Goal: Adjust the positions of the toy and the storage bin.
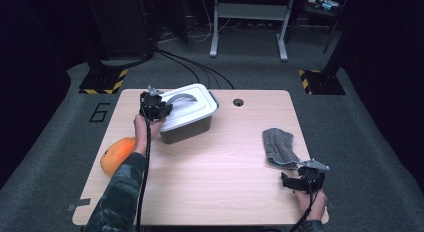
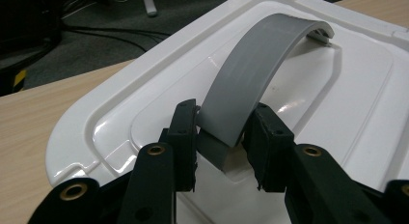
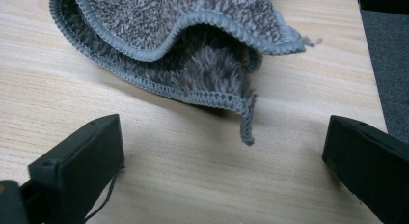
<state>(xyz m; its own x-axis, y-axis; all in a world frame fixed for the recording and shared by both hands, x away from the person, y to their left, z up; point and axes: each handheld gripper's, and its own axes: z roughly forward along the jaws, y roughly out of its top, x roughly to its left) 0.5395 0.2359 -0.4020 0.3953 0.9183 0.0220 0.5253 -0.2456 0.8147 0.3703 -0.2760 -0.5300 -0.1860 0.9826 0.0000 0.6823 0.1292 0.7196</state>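
A dark box (image 1: 187, 133) with a white lid (image 1: 192, 106) stands at the back left of the wooden table (image 1: 225, 162). A grey arched handle (image 2: 255, 74) crosses the lid (image 2: 347, 89). My left gripper (image 1: 157, 108) sits at the lid's left end. In the left gripper view this gripper (image 2: 222, 137) is shut on the near end of the handle, one jaw against each side. A folded grey cloth (image 1: 280, 147) lies at the right. My right gripper (image 1: 300, 179) rests just in front of it. The gripper (image 3: 222, 151) is open, jaws wide apart, with the cloth's hem (image 3: 178, 21) just ahead.
An orange fruit (image 1: 117, 154) lies near the table's left edge, beside my left forearm. A round cable hole (image 1: 238, 102) sits at the back centre. Cables and a metal stand (image 1: 248, 22) are on the floor beyond the table.
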